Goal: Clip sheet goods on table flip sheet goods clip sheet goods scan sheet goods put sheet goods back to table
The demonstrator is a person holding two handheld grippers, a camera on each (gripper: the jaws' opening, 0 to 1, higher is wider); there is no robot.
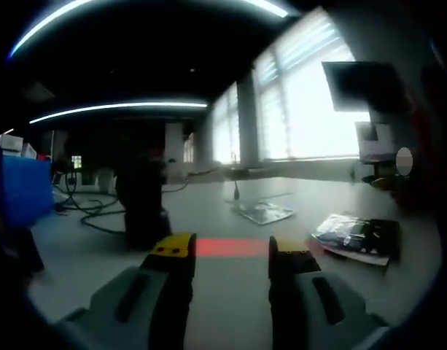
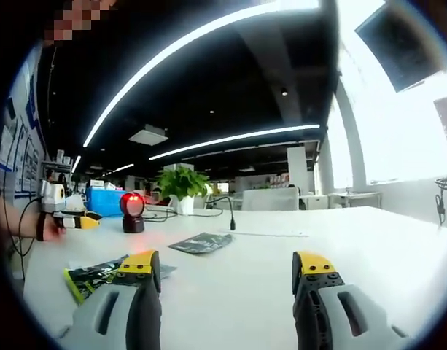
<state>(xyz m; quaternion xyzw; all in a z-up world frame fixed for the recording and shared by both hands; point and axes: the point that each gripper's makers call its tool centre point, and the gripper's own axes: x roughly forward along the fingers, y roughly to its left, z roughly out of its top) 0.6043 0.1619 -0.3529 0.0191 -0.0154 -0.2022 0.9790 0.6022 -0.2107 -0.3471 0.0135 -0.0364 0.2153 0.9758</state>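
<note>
In the left gripper view, a dark printed sheet packet (image 1: 356, 237) lies flat on the white table (image 1: 230, 299), right of my open left gripper (image 1: 230, 251). A glossy sheet packet (image 1: 265, 211) lies farther back. The dark scanner (image 1: 143, 204) stands at the left and casts a red stripe on the table between the jaw tips. In the right gripper view, my right gripper (image 2: 227, 266) is open over bare table (image 2: 230, 306). A green-edged packet (image 2: 99, 275) lies by its left jaw and a dark packet (image 2: 201, 243) lies beyond. The scanner (image 2: 133, 211) glows red.
A blue bin (image 1: 19, 189) and black cables (image 1: 92, 211) sit at the table's left. A potted plant (image 2: 181, 186) and a blue bin (image 2: 106, 200) stand behind the scanner. A hand (image 2: 49, 226) holds the left gripper (image 2: 81, 219) at the left edge. Bright windows (image 1: 311, 102) lie behind.
</note>
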